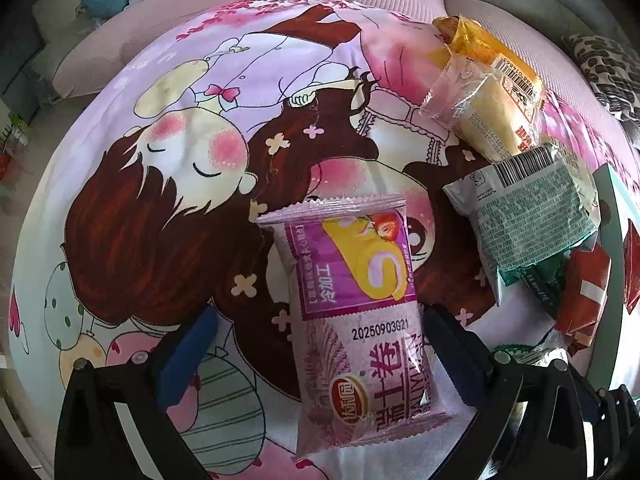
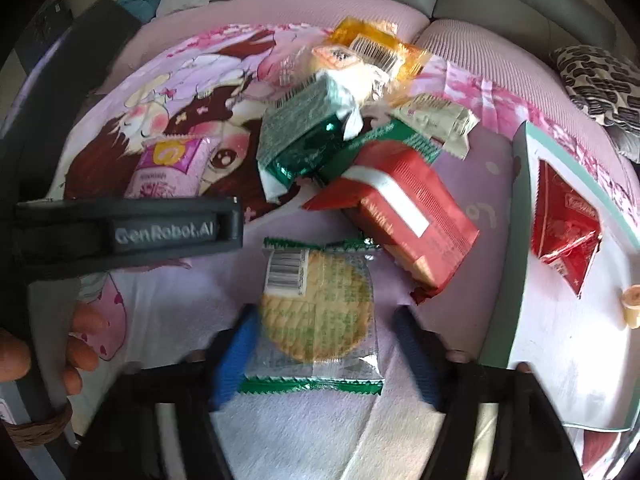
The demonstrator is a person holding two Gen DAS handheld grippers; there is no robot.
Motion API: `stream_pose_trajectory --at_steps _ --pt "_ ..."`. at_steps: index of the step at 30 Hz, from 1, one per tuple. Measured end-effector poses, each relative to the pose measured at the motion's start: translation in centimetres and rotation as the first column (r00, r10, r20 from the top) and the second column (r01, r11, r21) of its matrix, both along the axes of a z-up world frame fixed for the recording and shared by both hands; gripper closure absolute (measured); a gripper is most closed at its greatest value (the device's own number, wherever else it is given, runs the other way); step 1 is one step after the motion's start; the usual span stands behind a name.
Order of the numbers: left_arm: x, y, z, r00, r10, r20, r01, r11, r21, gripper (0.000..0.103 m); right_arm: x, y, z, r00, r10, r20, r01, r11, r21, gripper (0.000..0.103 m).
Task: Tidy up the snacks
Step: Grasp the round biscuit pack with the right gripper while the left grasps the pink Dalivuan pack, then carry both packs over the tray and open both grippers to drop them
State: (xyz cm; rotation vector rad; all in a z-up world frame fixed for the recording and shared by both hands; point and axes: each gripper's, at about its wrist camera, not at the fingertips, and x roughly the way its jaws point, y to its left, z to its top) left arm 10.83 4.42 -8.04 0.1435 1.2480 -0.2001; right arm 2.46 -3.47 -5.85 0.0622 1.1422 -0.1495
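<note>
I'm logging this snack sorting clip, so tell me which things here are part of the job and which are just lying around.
Part of the job:
purple roll-cake packet between the open left hand-held gripper
round cracker packet between the open right hand-held gripper
red biscuit pack
green packet
orange packet
white tray

Lying about:
cartoon blanket
spotted cushion

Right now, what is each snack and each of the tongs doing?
Left tongs: open, around the purple roll cake packet, not squeezing.
Purple roll cake packet: sealed, lying flat on the blanket.
Right tongs: open, either side of the round cracker packet.
Round cracker packet: sealed, flat.
Red biscuit packet: sealed, leaning on the pile.
Green packet: sealed, in the pile.
Box: open, with a small red packet inside.
</note>
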Motion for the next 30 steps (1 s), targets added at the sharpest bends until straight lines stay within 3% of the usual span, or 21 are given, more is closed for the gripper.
stream_pose_trajectory --at_steps 5,8,10,12,17,25,30 --pt "0.8 0.5 0.2 1.0 0.017 -0.023 -0.017 1.0 -0.023 0.002 0.0 -0.1 0.4 1.0 -0.001 0.005 0.001 1.0 0.015 0.05" --pt "0.9 1.4 1.3 1.0 0.029 -0.007 -0.03 0.999 -0.033 0.023 -0.2 -0.3 0.9 1.0 -0.004 0.013 0.004 1.0 0.025 0.05" --pt "0.9 1.6 1.9 1.0 0.025 0.001 -0.025 0.998 -0.063 0.049 -0.2 -0.6 1.3 1.0 -0.003 0.026 0.002 0.999 0.032 0.05" --pt "1.0 1.9 2.3 1.0 0.022 -0.002 -0.022 0.996 -0.085 0.06 -0.4 -0.5 1.7 0.999 -0.001 0.042 0.0 0.999 0.035 0.05" --pt "0.8 3.3 4.5 0.998 0.042 0.036 -0.037 0.99 -0.136 0.061 -0.9 -0.5 3.4 0.995 -0.001 0.096 -0.005 0.998 0.061 0.05" --pt "-0.8 4.0 10.1 0.982 0.052 0.182 -0.015 0.98 -0.199 0.061 -2.7 -1.2 8.2 0.968 -0.039 0.247 0.02 0.997 0.08 0.05" --pt "-2.2 2.4 11.7 0.974 0.006 0.226 0.044 0.976 -0.215 0.061 -3.0 -2.3 8.8 0.963 -0.079 0.257 0.057 0.994 0.091 0.05"
